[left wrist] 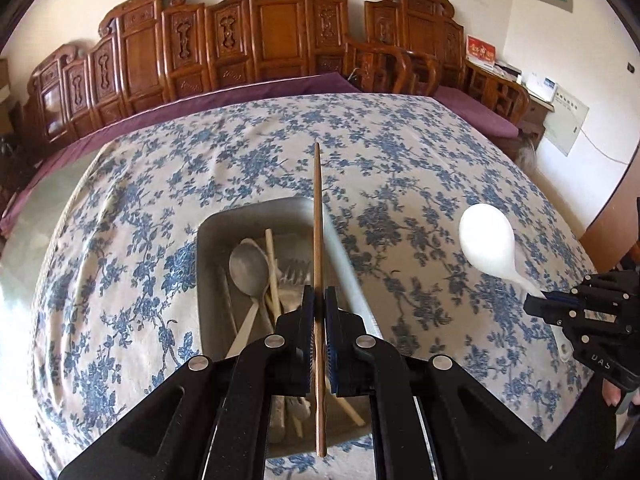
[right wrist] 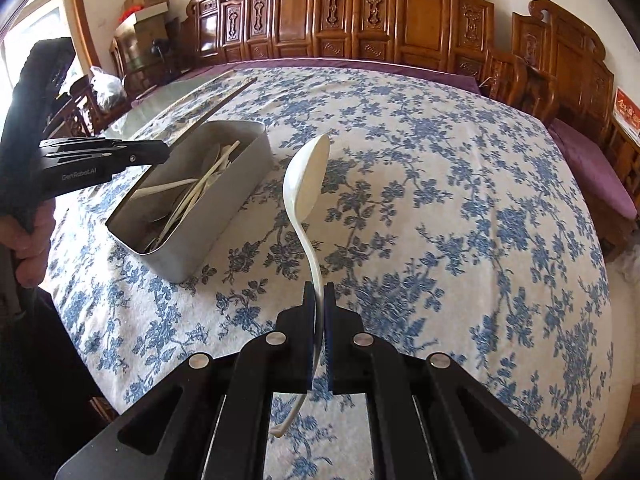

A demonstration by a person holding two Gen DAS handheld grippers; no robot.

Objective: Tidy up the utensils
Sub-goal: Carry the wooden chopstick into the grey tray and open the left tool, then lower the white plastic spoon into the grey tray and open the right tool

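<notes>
Left wrist view looks straight down a brown wooden chopstick (left wrist: 318,240), pinched near its lower third between the closed jaws of the left gripper (left wrist: 319,300); the stick is lifted clear and points away over the metal tin (left wrist: 208,280). That tin sits on the blue-flowered tablecloth (left wrist: 160,184) and already holds a jumble: a grey metal spoon (left wrist: 248,268), a fork (left wrist: 294,274), pale chopsticks (left wrist: 272,264) and what look like other light-coloured handles, crossed over one another rather than lined up.

In the right wrist view, the right gripper (right wrist: 319,300) is clamped on the curved handle of a white soup spoon (right wrist: 306,184), bowl raised and turned edge-on, hanging above bare cloth just beside the tin, not over it. The left gripper and the person's hand (right wrist: 32,232) holding it show at the far left there.

Beyond the table stand carved wooden chairs (left wrist: 280,32) with purple cushions (left wrist: 472,108), and cardboard boxes (right wrist: 148,4) sit in the far corner.

As for progress, nothing loose is visible on the cloth, so the job looks well advanced. Whether these two pieces are headed into the tin or being sorted out of it cannot be told; either way both still need setting down, and the tin's contents remain untidy.
</notes>
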